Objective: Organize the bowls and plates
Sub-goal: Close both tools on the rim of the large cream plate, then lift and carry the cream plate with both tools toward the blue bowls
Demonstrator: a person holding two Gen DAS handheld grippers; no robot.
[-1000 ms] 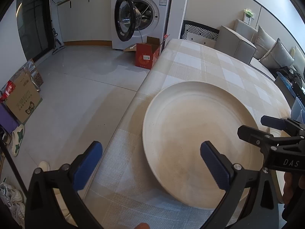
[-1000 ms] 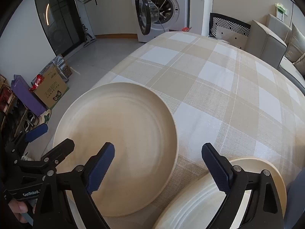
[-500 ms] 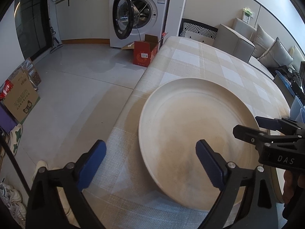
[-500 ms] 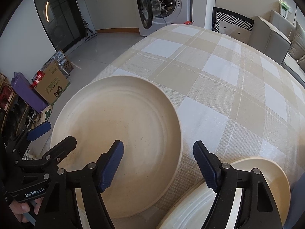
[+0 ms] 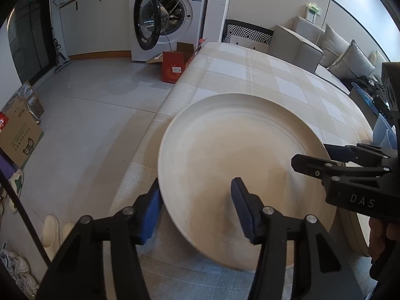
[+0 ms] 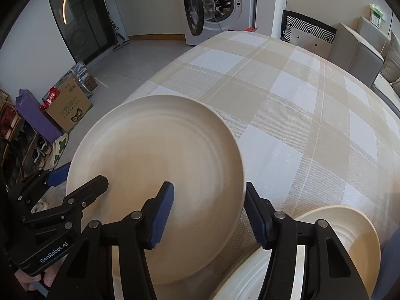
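Observation:
A large cream plate lies near the left edge of a checked tablecloth. My left gripper straddles its left rim, one blue pad just outside the rim and the other over the plate's inside. Its jaws are closing. My right gripper straddles the opposite rim in the same way, and its jaws are closing too. With both grippers a gap remains between the inner pad and the rim. A second cream plate sits beside the first, partly under the right gripper.
The table's left edge drops to a tiled floor close beside the plate. On the floor stand a washing machine with its door open, a red box, a cardboard box and shoes. A sofa is beyond the table.
Both grippers' jaws have narrowed from wide open to close around the plate's opposite rims. Neither hand has shifted.

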